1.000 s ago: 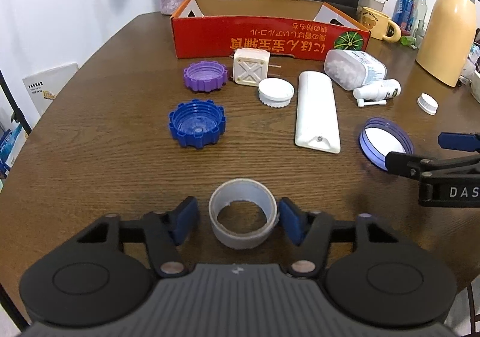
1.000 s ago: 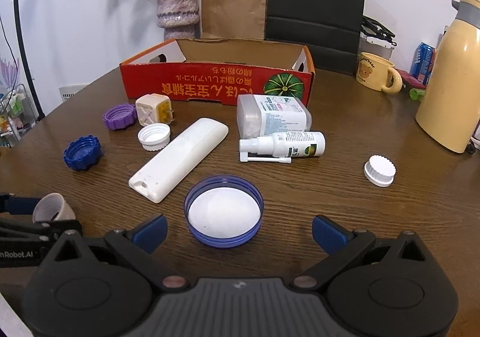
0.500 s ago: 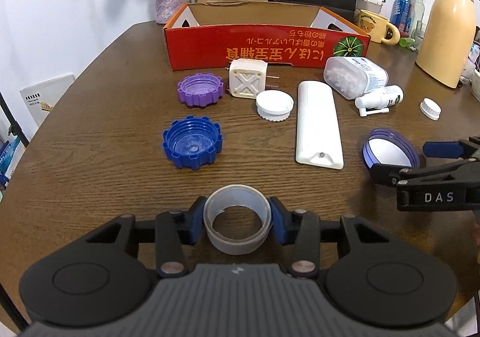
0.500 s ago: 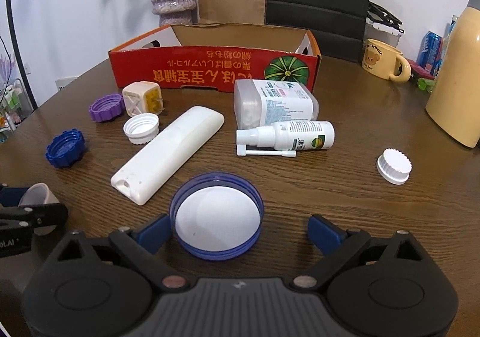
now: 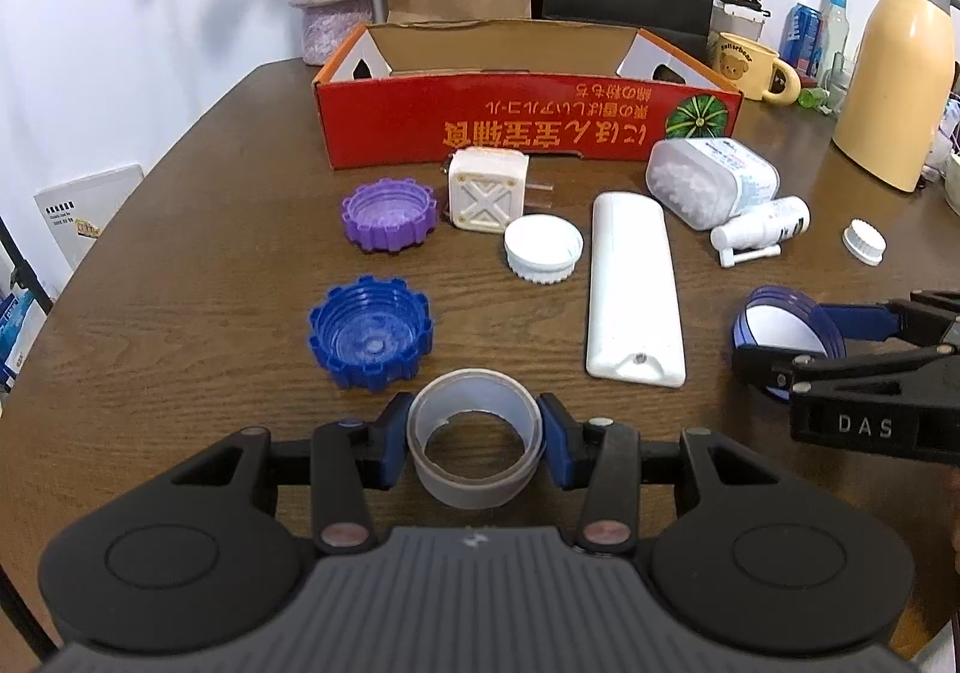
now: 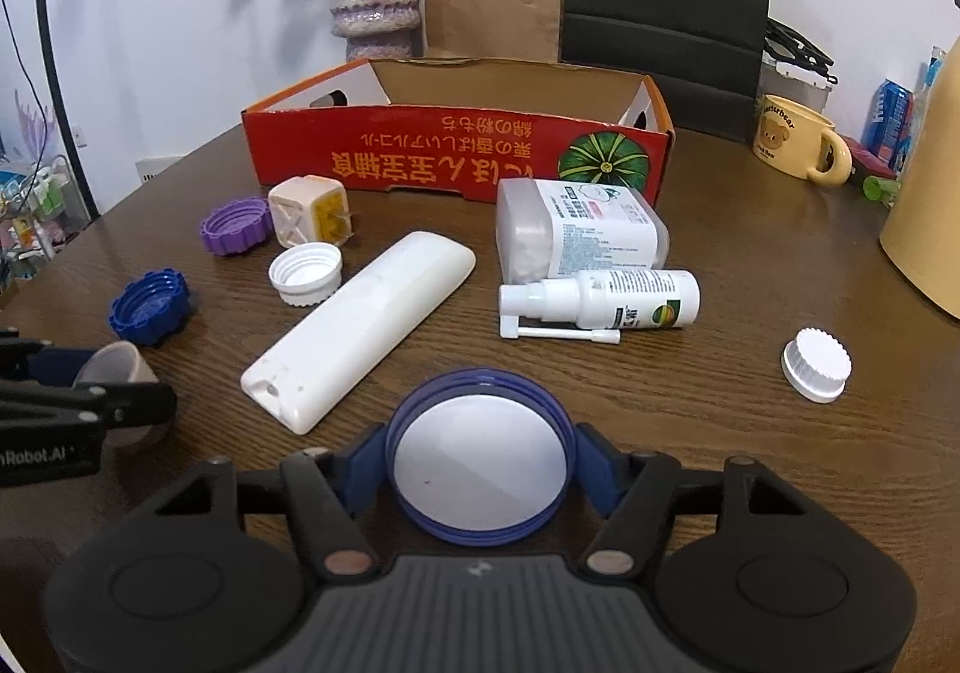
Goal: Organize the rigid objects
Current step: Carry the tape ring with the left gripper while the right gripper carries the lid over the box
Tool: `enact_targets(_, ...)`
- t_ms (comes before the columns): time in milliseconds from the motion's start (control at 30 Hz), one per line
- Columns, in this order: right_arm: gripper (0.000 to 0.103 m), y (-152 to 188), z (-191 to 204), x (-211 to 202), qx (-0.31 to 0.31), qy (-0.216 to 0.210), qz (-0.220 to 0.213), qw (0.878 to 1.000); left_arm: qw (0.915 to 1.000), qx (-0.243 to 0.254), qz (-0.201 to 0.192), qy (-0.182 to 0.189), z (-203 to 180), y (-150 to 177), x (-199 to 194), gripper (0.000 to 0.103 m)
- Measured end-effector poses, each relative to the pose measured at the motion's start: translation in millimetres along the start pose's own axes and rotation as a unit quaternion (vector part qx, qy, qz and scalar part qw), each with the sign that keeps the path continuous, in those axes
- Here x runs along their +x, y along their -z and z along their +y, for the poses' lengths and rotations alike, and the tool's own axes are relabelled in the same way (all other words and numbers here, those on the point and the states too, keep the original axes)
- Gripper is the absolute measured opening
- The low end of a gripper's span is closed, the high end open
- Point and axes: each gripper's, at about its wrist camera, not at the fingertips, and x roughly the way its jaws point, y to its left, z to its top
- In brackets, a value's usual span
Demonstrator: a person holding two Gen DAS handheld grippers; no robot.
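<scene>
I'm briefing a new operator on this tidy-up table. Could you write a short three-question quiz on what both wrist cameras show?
1. True or false: the red cardboard box already holds the purple cap.
2. What sits between the fingers of the left gripper? A) the white remote B) a translucent ring C) the spray bottle
3. Fill in: the right gripper is closing around the blue-rimmed ____.

Key
1. False: the cap lies on the table in front of the box.
2. B
3. lid
</scene>
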Motion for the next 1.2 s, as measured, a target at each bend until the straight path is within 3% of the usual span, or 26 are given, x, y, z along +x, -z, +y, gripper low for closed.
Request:
enact_targets(467, 0.065, -13, -3, -7, 0.015, -0.010, -0.021, 1.000, 0.9997, -0.001, -0.023, 0.000, -3, -23, -5, 0.045)
enact_targets(1200, 0.065, -69, -1, -19, 0.012, -0.009, -0.074, 0.997, 0.9966, -0.010, -0.082, -0.003, -1, -79, -17, 0.045)
